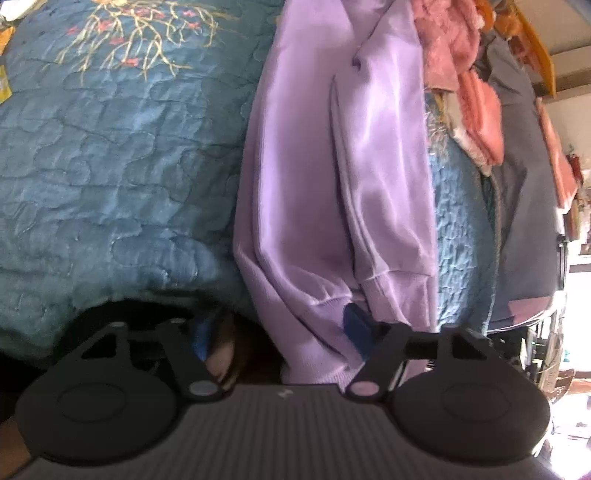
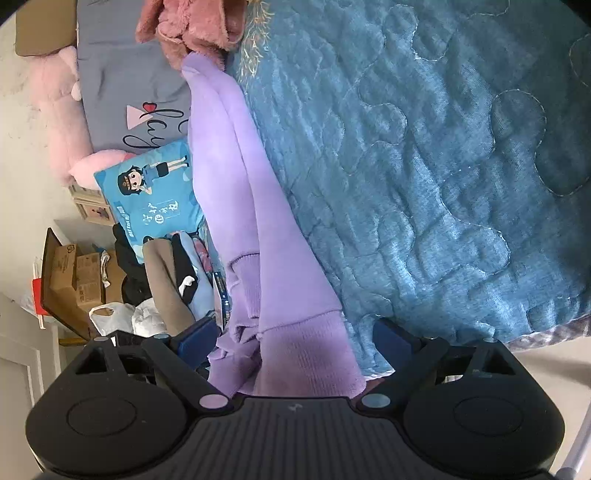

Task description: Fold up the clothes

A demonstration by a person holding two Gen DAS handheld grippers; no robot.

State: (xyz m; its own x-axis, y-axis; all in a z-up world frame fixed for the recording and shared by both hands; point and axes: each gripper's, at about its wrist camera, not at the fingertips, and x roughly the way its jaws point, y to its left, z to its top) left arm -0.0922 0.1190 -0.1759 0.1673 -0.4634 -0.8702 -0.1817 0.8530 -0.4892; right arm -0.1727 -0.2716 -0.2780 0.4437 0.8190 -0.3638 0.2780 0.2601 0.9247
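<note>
Lilac fleece is what we've got in front of both grippers. Our left gripper (image 1: 280, 332) has its two blue-padded fingers spread wide, and the ribbed bottom hem of the pale purple sweatshirt (image 1: 332, 177) hangs into the gap, resting against the right-hand pad; we can't say it's pinched. Our right gripper (image 2: 295, 343) looks much the same: fingers apart, with a bunched ribbed cuff or hem of the same sweatshirt (image 2: 258, 236) sitting between them, close to the left pad, nothing clamped as far as we can see.

Further out, the sweatshirt lies lengthwise on the blue quilted velvety bedspread (image 1: 110, 166), folded in on itself with one sleeve laid over the body. Past its far end sits a fuzzy pink plush garment (image 2: 188, 26) touching the sweatshirt's tip. Beside that lies a grey pillow with script lettering (image 2: 122, 92), then a bright blue cushion with a cartoon figure (image 2: 155, 199), and cardboard boxes (image 2: 74, 280) on the floor beyond.
</note>
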